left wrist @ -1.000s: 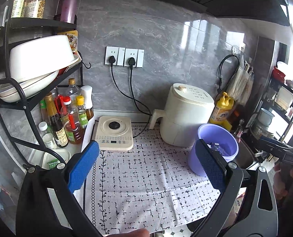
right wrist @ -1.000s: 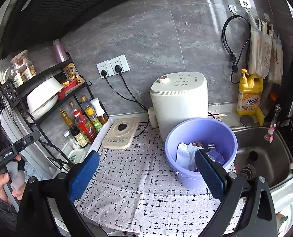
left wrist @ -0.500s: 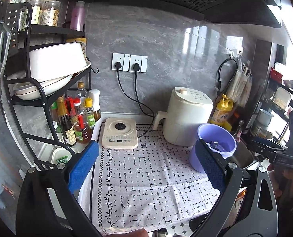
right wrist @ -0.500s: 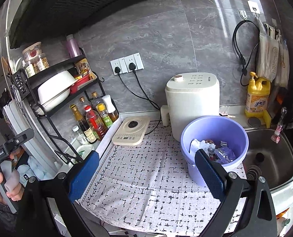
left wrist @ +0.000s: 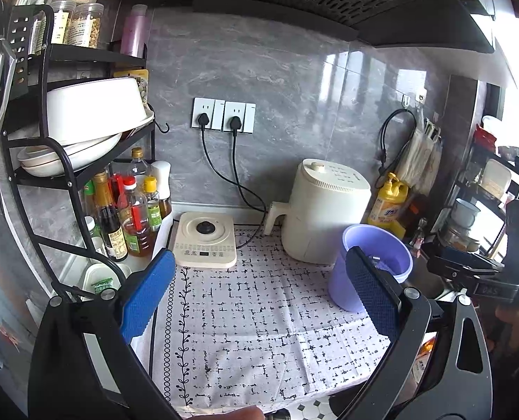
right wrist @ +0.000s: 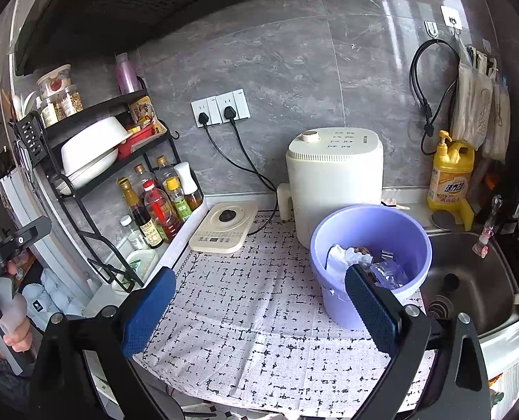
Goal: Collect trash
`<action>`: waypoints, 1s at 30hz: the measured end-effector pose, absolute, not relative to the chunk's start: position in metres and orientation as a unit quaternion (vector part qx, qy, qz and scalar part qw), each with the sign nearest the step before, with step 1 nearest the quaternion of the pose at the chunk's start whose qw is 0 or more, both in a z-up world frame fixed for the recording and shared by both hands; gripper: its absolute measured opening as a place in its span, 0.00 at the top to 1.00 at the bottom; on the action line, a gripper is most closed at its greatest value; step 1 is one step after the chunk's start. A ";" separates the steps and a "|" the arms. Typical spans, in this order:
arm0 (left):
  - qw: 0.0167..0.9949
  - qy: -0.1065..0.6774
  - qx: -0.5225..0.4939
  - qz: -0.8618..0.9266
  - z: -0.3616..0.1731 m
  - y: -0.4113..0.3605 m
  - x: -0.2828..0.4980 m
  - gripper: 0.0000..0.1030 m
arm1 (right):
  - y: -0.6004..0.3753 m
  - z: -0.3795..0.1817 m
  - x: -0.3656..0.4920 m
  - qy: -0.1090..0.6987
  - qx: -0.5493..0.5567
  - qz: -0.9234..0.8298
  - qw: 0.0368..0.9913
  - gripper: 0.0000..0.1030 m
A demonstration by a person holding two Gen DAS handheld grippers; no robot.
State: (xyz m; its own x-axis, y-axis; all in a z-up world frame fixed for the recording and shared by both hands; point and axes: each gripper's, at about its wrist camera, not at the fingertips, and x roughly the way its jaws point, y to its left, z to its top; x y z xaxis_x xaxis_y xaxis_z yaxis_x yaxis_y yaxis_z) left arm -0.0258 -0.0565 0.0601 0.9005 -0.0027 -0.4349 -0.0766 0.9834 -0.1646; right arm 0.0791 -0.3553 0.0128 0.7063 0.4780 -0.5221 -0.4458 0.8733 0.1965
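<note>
Left gripper and right gripper: jaws spread wide, nothing held, both at lower frame above the patterned cloth. Purple bucket, right of centre, contains the trash, beside the sink.

Home kitchen: sink, condiment rack

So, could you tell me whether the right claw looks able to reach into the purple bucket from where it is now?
Probably yes: the right claw is open and empty, the purple bucket stands uncovered just ahead, and nothing lies between them.
</note>
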 end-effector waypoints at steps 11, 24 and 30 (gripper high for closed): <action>0.971 0.221 -0.086 0.012 0.062 -0.060 -0.024 0.06 | -0.360 0.011 0.074 0.290 0.031 0.246 0.924 0.08; 0.972 0.220 -0.078 -0.004 0.065 -0.061 -0.014 0.06 | -0.364 0.013 0.072 0.284 0.033 0.233 0.929 0.08; 0.972 0.222 -0.081 -0.007 0.064 -0.060 -0.008 0.06 | -0.362 0.015 0.074 0.283 0.030 0.232 0.930 0.08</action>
